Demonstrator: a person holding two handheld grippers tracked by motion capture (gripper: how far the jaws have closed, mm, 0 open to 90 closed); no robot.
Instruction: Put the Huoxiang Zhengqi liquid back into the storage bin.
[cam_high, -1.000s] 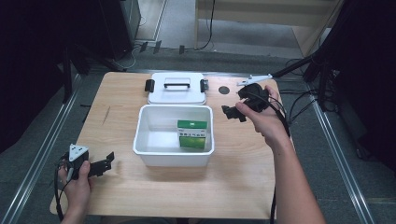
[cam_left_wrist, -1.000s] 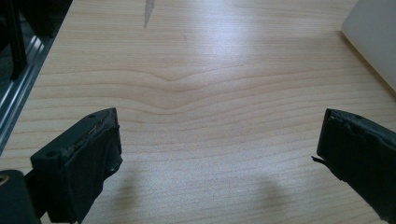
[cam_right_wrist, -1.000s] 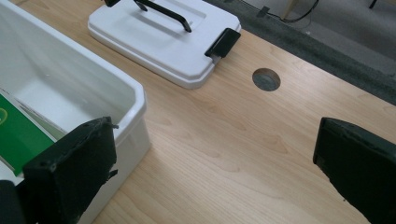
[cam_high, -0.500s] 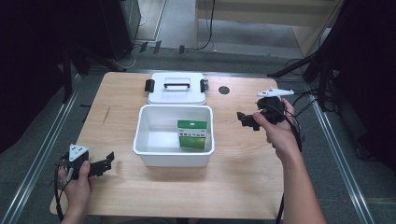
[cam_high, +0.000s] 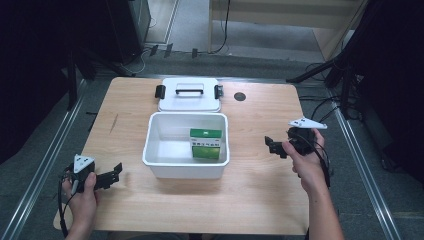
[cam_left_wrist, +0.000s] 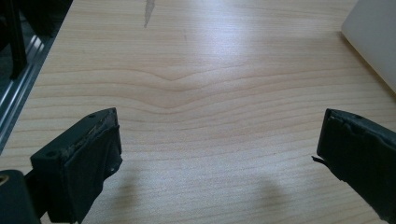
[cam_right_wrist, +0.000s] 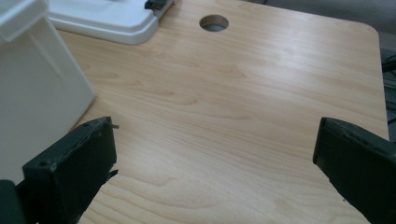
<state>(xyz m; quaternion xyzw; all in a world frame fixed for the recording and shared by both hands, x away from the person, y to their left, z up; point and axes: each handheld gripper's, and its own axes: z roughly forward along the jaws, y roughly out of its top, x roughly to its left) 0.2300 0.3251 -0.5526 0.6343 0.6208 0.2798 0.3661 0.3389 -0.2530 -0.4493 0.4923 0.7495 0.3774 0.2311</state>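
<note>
Right hand-held gripper (cam_high: 274, 147): jaws wide apart, empty.
Bin (cam_high: 186, 171): lay just leftward, nearer it than the left hand-held gripper (cam_high: 114, 175), likewise gaping, empty.

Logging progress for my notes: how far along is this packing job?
Done: the green box stands inside the white bin. In hand: nothing; the left hand-held gripper and right hand-held gripper are both open and empty. Probably left: fitting the lid, lying behind the bin.

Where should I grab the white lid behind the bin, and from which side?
Take the white plastic lid by its black handle, coming straight down. It lies flat on the wooden table, handle up and running left-right, so set the open right tool with its jaws front and back.
</note>
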